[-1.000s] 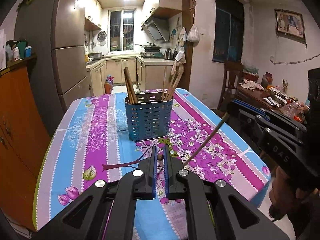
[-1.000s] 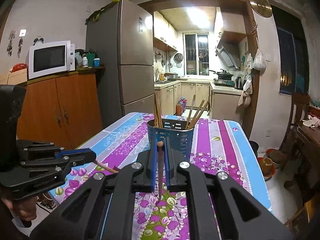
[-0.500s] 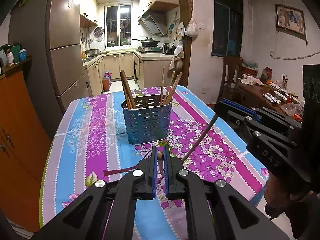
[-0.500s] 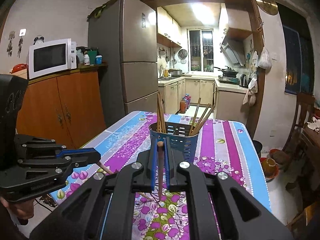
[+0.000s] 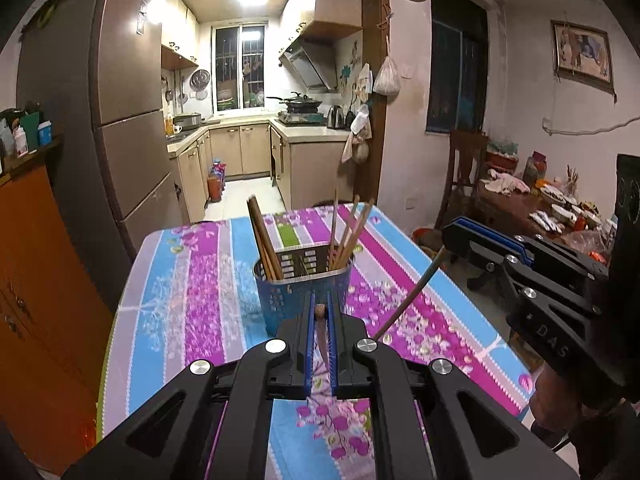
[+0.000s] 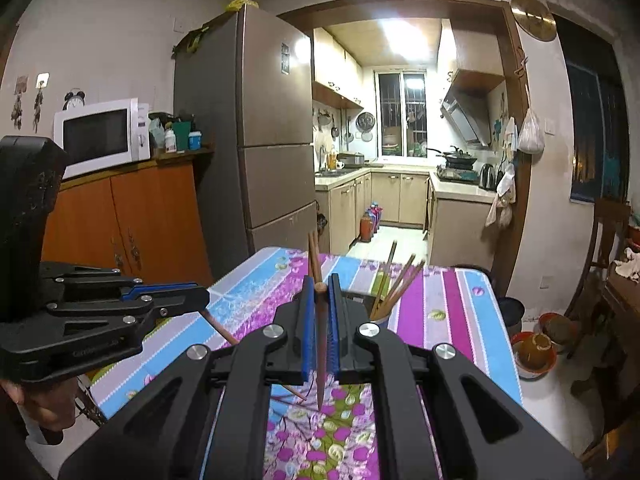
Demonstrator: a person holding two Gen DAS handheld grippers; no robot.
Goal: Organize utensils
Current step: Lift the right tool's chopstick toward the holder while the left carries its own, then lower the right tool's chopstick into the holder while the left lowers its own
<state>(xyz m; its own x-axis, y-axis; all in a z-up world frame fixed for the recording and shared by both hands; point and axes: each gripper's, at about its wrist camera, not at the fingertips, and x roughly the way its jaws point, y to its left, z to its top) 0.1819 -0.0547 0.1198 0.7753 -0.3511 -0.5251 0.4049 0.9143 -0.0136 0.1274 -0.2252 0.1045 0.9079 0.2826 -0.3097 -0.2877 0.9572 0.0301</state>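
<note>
Two hand-held grippers are in view, each clamped on one chopstick. The left hand-held gripper (image 5: pixel 320 312) has its blue-lined jaws nearly together, pinching a brown chopstick (image 5: pixel 321 334) that hangs point-down between them. In the right wrist view, the left hand-held gripper (image 6: pixel 202 300) appears at the left edge with its chopstick (image 6: pixel 218 326) slanting down from the jaw tips.

The right hand-held gripper (image 6: pixel 320 286) is likewise closed on a single brown chopstick (image 6: pixel 321 344), held near its top, with the tip hanging above the counter (image 6: pixel 460 320). In the left wrist view, the right hand-held gripper (image 5: pixel 450 236) enters from the right, and its chopstick (image 5: pixel 416 290) slants down and to the left.

One blue perforated holder (image 5: pixel 298 292) stands on the counter (image 5: pixel 192 280), which is covered by a cloth striped in purple, blue and pink with flowers. The holder is directly ahead of the left hand-held gripper. It has two compartments. The left one holds a tight bundle of dark chopsticks (image 5: pixel 262 240); their number cannot be determined. The right one holds about four lighter chopsticks (image 5: pixel 348 228), fanned out.

Legible writing: the letters "DAS" (image 5: pixel 554 340) on the body of the right hand-held gripper. Lettering on the left hand-held gripper body is too small to read.
</note>
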